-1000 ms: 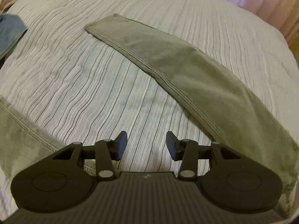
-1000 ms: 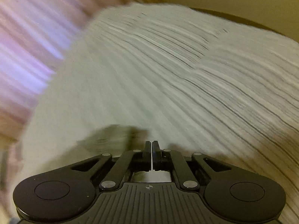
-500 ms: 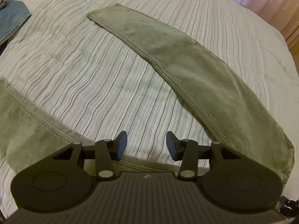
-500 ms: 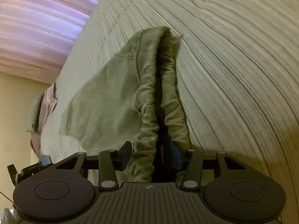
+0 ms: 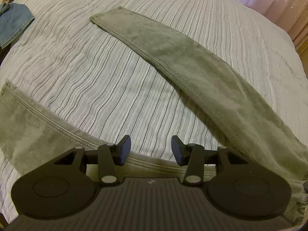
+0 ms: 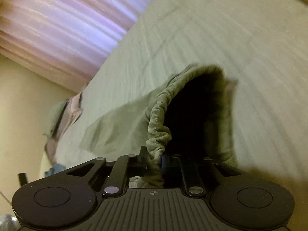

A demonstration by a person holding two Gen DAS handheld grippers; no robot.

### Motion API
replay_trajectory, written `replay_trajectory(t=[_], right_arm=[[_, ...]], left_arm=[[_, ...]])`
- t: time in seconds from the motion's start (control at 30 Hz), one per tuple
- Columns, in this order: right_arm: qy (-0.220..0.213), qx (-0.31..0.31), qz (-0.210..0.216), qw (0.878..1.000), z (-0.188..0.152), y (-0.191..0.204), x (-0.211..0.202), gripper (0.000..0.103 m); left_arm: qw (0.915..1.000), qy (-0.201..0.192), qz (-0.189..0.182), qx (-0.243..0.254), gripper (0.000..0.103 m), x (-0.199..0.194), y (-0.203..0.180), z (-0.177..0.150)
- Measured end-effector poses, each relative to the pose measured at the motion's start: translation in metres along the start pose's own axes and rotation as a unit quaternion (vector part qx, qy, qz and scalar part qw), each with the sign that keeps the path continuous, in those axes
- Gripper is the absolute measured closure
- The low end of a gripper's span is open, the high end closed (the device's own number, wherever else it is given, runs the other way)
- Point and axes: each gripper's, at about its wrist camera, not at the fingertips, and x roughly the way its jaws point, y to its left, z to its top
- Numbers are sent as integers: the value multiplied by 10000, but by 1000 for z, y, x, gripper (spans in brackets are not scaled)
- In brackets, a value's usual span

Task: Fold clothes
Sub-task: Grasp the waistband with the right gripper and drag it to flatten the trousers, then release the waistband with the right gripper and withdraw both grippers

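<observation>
Olive green trousers lie spread on the striped bedspread (image 5: 96, 73). One leg (image 5: 192, 61) runs from the far middle to the near right. The other leg (image 5: 28, 130) lies at the near left. My left gripper (image 5: 151, 150) hovers open over where the two legs meet, with nothing between its fingers. In the right wrist view the trousers' gathered waistband (image 6: 157, 123) rises off the bed and gapes into a dark opening. The jaws of my right gripper (image 6: 154, 161) are closing, and their pads pinch the waistband's bunched edge.
A blue denim garment (image 5: 13, 25) lies at the bed's far left corner. Pink curtains (image 6: 67, 19) hang beyond the bed's far side. A pinkish cloth (image 6: 65, 119) hangs at the bed's edge in the right wrist view, next to a cream wall.
My right gripper was shut and empty over the bare bedspread, then stood open around the waistband, and now pinches it. The waistband has lifted and gaped open. The left view has shifted slightly.
</observation>
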Motion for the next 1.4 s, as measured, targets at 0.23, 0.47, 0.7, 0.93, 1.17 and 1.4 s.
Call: replay_trajectory(t=[0.23,0.47,0.7,0.93,1.17,1.4], right_arm=[[625,379,-1140,9908,-25,-25,53,89],[-41,-1151,-2416,9635,-27,62,0,45],[351,-2348,-1995,9507,-104,123,-7,47],[711,-1062,-2891,9487,-136,62,2,49],[152,-2155,-2662,9394,-153,117,-26,49],[1376,-2553,-3293,8986,-180,108,19,49]], left_arm=[[9999,24,-9,159,61,-9,2,-12],[10000,61,-5,47,62,-15,8,-20],[9995,93,-238,204,61,-23,-6,-34],[9993,-10,4,368,61,-53,13,-45],[9978,48,453,488,61,-79,43,-68],[9918,-8,842,964,59,-116,56,-96]])
